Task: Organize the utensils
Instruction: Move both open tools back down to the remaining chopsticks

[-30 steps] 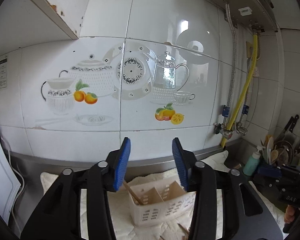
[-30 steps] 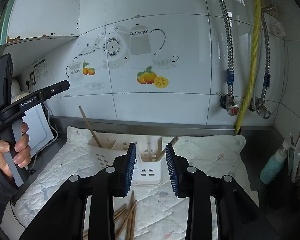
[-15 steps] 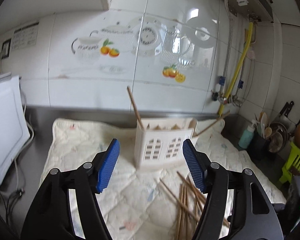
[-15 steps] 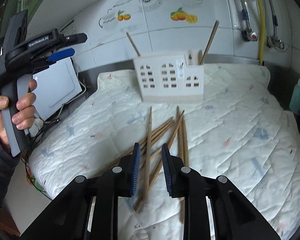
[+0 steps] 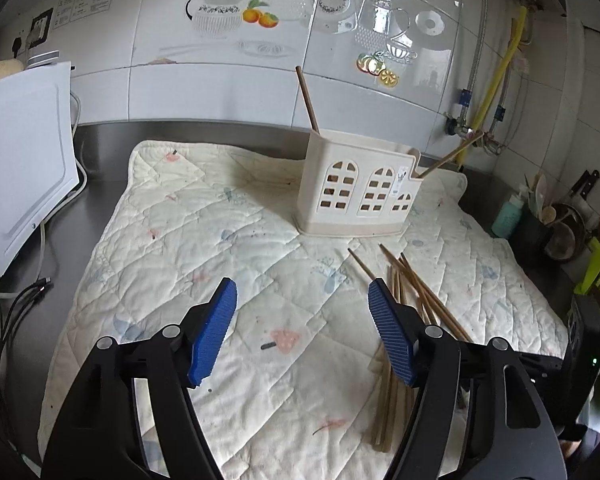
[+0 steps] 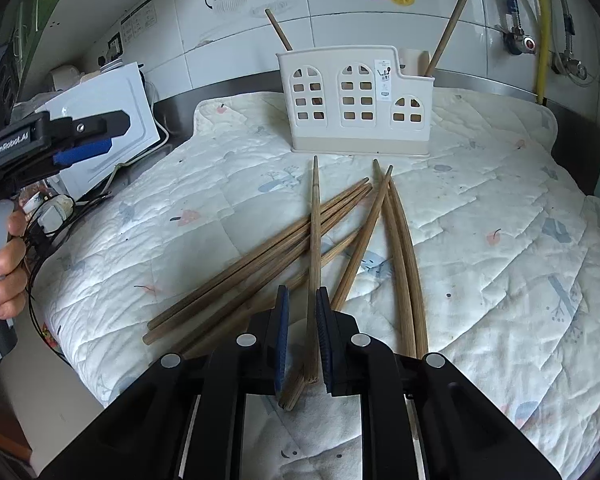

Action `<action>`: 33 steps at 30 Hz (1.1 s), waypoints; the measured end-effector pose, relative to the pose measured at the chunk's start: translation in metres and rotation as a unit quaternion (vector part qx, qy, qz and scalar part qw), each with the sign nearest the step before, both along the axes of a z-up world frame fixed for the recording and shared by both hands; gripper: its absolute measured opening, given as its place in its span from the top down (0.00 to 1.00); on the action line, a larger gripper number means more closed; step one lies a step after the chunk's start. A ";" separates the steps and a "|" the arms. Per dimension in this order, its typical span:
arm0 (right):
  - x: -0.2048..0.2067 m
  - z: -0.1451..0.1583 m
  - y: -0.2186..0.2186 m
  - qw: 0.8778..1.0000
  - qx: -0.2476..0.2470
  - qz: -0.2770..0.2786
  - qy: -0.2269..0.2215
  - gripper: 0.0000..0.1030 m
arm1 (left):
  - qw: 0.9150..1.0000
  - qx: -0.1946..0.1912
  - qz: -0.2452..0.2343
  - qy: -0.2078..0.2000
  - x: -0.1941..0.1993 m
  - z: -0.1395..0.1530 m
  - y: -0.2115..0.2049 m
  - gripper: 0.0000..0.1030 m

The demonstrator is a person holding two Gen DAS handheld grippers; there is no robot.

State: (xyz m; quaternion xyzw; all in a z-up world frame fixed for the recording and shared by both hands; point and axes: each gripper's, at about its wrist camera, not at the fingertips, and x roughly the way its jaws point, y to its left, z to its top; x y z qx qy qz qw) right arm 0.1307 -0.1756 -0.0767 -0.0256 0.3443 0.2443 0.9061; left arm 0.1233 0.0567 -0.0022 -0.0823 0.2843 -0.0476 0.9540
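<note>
Closing right tool (image 6: 302, 312) round one chopstick (image 6: 315, 216), pad contact unclear; left tool (image 5: 302, 300) opening, empty.

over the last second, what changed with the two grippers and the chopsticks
Both grippers dropped from facing the wall tiles toward the quilted mat. The right gripper came down over the loose chopsticks and its jaws are closing around one chopstick. The left gripper is opening, with nothing between its jaws. The utensil holder, its two upright chopsticks and the rest of the pile stayed put.
</note>
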 end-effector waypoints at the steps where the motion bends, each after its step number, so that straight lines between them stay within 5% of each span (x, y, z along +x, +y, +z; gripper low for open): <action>1: 0.000 -0.001 0.001 1.000 -0.004 -0.001 -0.002 0.87 | 1.000 -0.001 -0.004 0.003 -0.002 -0.003 -0.001 0.33; 14: 0.005 -0.004 0.009 1.000 -0.030 -0.009 0.003 0.91 | 0.997 0.005 -0.069 0.027 -0.029 -0.030 -0.015 0.35; 24: 0.006 -0.006 0.011 0.999 -0.036 -0.022 0.000 0.93 | 0.989 0.018 -0.138 0.056 -0.040 -0.056 -0.041 0.67; 33: -0.012 0.021 0.002 0.999 -0.018 -0.027 -0.030 0.93 | 0.983 0.030 -0.163 0.075 -0.026 -0.075 -0.065 0.78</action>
